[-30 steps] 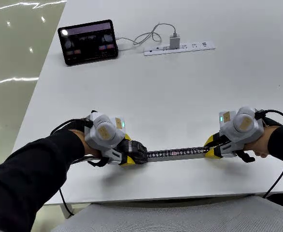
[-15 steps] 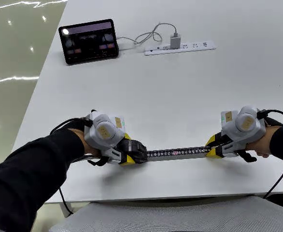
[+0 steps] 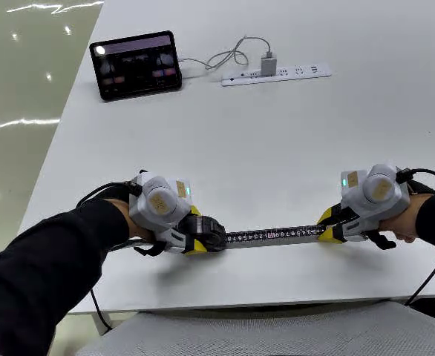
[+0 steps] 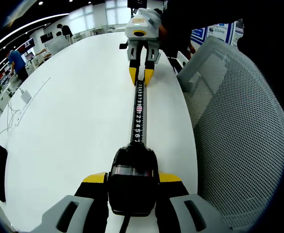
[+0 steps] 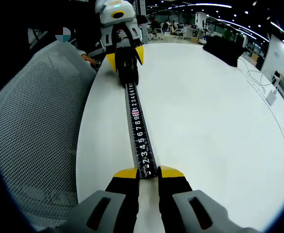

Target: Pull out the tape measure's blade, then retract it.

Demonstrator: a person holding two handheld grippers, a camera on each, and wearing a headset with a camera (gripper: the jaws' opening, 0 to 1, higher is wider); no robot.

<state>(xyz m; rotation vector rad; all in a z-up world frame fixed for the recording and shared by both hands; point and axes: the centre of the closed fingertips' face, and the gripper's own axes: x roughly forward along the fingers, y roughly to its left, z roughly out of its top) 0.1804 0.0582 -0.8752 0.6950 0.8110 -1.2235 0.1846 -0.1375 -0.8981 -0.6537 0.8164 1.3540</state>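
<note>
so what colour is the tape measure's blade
The blade is black with white numerals and one reddish mark; clearest in the right gripper view.

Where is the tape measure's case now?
Head view: the tape measure case sits left of centre near the table front edge, clamped in the left gripper, its blade extended to the right gripper.

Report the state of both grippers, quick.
Left gripper: closed, holding the tape measure case.
Right gripper: closed, pinching the end of the blade.
</note>
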